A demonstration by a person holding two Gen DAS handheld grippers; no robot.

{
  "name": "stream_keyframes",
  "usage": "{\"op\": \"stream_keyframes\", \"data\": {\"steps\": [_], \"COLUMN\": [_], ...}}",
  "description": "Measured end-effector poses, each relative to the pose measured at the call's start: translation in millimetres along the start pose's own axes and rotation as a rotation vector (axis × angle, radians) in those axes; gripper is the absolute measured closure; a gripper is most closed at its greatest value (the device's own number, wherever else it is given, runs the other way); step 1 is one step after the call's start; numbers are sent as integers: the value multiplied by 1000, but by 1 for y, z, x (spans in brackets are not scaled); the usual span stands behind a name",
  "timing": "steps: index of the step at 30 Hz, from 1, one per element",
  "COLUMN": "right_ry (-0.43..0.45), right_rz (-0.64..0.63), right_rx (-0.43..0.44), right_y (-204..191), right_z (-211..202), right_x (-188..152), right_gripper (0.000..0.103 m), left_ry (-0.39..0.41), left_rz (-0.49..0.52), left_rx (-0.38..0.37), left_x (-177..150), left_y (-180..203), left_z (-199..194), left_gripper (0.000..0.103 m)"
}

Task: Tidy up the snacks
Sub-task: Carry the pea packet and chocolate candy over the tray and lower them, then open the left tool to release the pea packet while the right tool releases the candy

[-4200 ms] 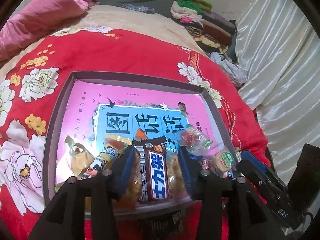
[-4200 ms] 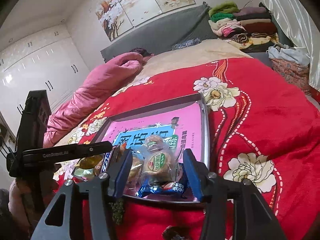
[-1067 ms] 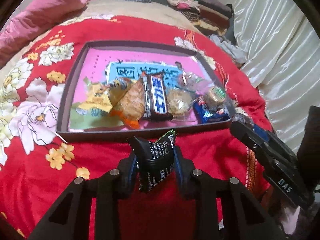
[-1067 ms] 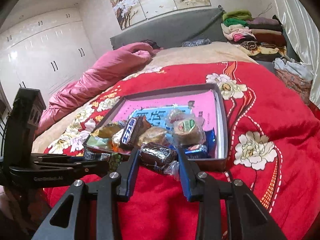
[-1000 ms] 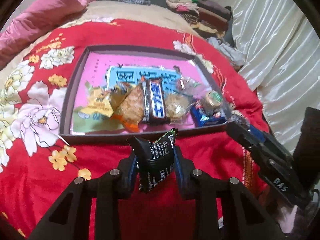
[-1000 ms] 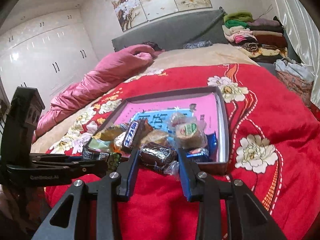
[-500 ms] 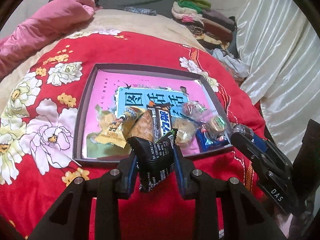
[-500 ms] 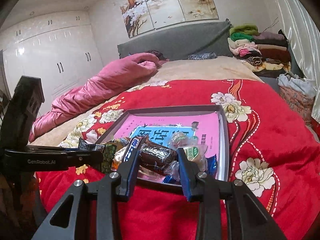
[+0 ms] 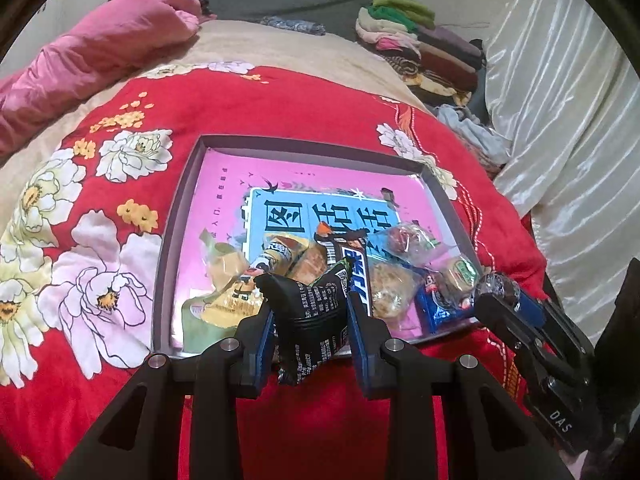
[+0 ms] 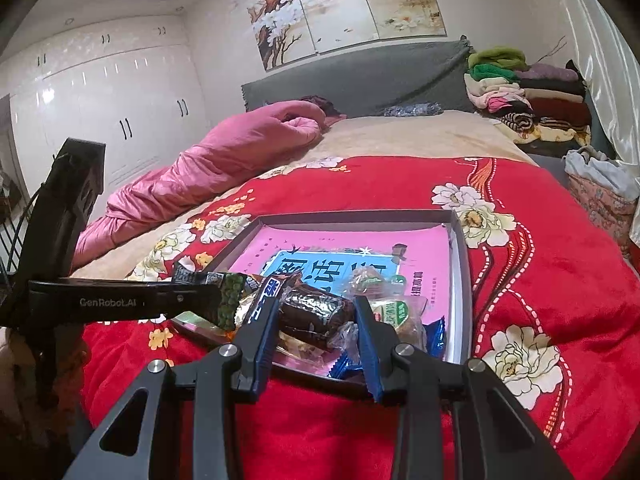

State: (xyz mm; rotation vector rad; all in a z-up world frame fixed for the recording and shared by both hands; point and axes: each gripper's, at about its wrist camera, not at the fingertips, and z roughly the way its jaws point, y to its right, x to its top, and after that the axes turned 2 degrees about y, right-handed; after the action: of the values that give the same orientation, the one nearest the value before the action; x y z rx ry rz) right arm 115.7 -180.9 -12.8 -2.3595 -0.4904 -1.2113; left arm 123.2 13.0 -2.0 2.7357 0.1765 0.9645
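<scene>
Left wrist view: red floral blanket (image 9: 248, 120) on bed, shallow tray (image 9: 176, 216) holding snacks (image 9: 384, 292) along its near edge. Left gripper (image 9: 310, 320) clamped on black snack packet (image 9: 312, 316), above tray's near rim.

Right wrist view: white wardrobes (image 10: 120, 120), folded clothes (image 10: 528, 96). Right gripper (image 10: 316, 320) clamped on dark wrapped snack (image 10: 316, 314) over tray's near edge.

Left gripper (image 10: 132, 304) reads "GenRobot.AI", right gripper (image 9: 560, 420) "DAS"
</scene>
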Motion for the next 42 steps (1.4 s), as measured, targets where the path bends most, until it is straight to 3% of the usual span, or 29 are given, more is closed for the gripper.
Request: {"op": "stream_keyframes", "data": {"steps": [20, 34, 42], "right_ry": [-107, -89, -48], "right_rz": [-82, -83, -68], "right_rx": [-42, -23, -19], "right_y": [-9, -9, -7], "right_z": [40, 38, 28], "right_x": [-6, -6, -3], "right_gripper": [65, 64, 55], "left_ry": [-25, -23, -25], "left_rz": [20, 21, 25], "left_rx": [17, 18, 19], "left_x": [-2, -3, -4], "left_y": [1, 1, 2], "left_z": [24, 21, 19], "left_gripper": [69, 67, 66]}}
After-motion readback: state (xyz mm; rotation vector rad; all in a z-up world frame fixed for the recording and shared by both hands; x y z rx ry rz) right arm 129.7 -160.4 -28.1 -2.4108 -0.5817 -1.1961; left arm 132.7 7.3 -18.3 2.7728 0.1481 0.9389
